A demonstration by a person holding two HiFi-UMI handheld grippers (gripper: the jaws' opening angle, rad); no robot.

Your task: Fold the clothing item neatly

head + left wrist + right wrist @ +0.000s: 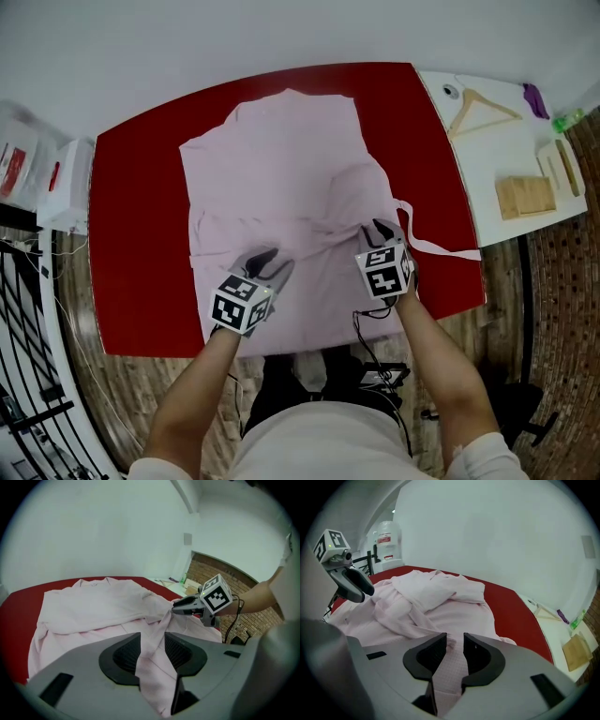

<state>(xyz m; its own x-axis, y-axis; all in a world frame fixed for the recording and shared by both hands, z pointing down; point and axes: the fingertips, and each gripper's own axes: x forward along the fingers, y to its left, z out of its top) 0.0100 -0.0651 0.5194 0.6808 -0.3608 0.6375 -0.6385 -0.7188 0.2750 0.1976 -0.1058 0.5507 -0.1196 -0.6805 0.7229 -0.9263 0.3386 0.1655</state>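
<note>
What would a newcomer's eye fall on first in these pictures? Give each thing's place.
A pale pink garment lies spread across the middle of a bright red table. At its near edge, the left gripper and right gripper, each bearing a marker cube, have cloth between their jaws. A wooden hanger lies on the white side table at the right.

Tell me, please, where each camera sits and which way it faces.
Head view: on the person's head, looking steeply down at the pink garment on the red table; both forearms, left gripper and right gripper show.
Left gripper view: rides the left gripper, looking along its parted jaws over the garment; right gripper and forearm show.
Right gripper view: rides the right gripper, looking along its parted jaws; left gripper shows upper left.
Shared: both gripper views show the garment between their own jaws.
</note>
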